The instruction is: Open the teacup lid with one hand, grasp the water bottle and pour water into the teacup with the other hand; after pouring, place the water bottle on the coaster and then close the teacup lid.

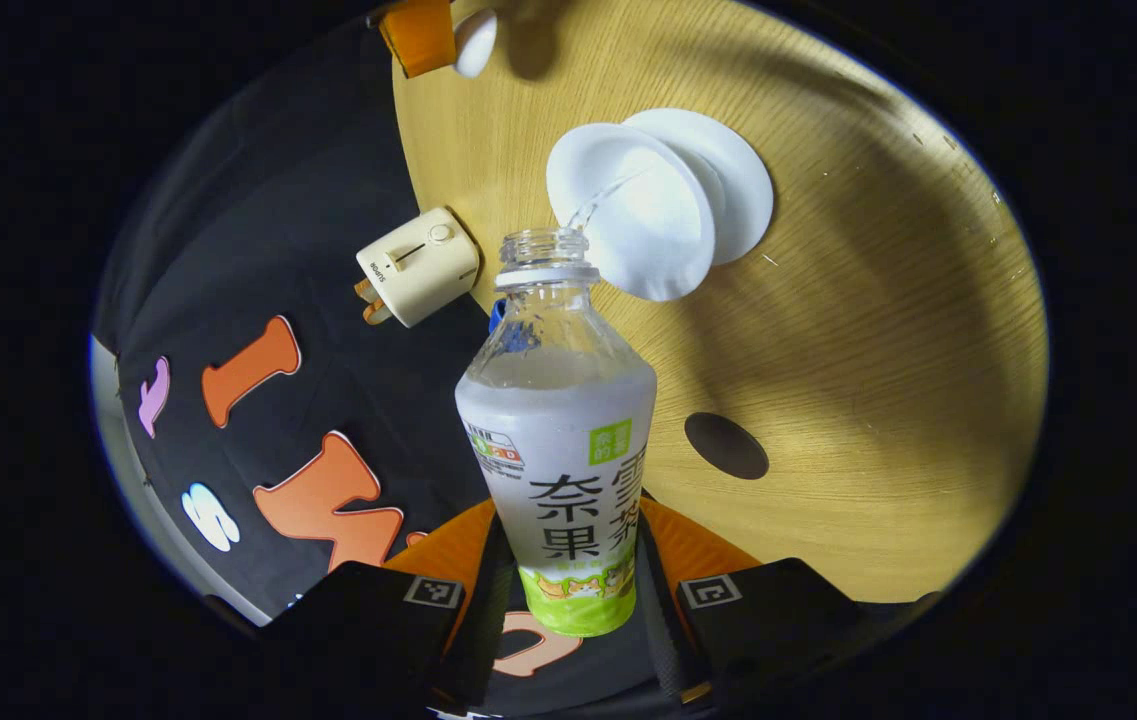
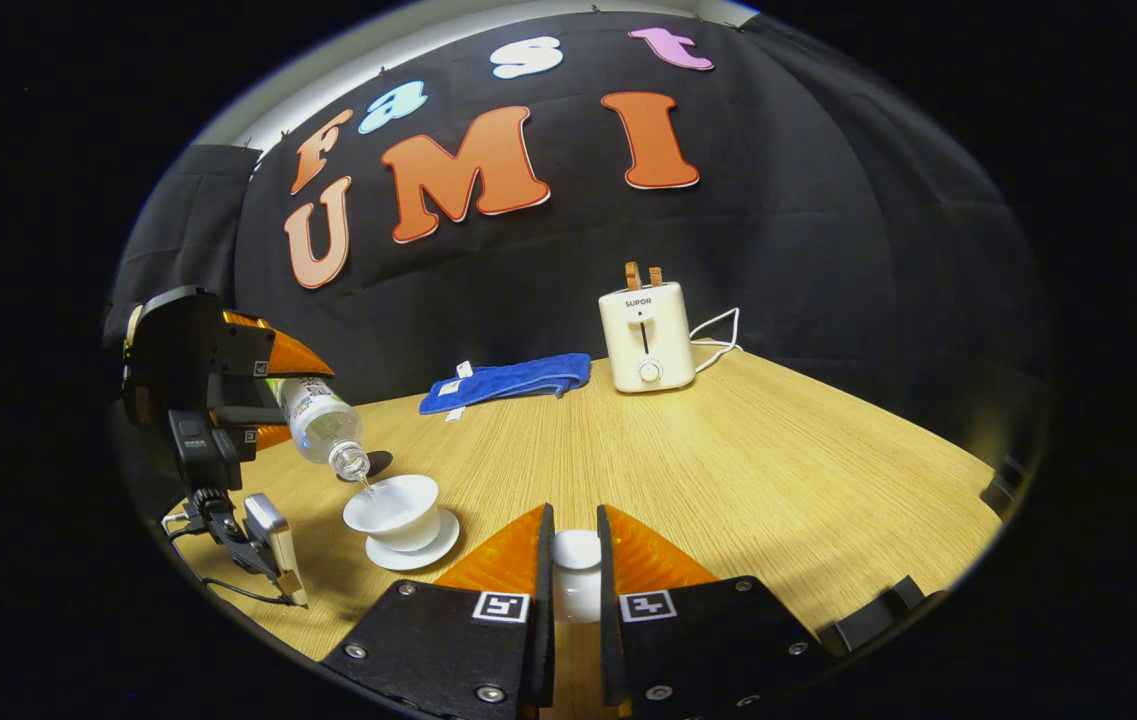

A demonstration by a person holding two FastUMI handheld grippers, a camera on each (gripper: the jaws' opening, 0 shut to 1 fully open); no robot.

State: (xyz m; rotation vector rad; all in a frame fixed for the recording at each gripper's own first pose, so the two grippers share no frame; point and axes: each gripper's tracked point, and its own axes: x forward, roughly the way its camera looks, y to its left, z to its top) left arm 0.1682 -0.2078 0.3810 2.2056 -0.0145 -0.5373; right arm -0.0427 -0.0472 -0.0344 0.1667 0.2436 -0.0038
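The left gripper (image 1: 568, 590) clamps the water bottle (image 1: 560, 440), tilted over the teacup (image 2: 394, 510) near the table's (image 2: 728, 460) left edge, water streaming in. The right gripper (image 2: 576, 560) apparently pinches the teacup lid (image 2: 576, 572).
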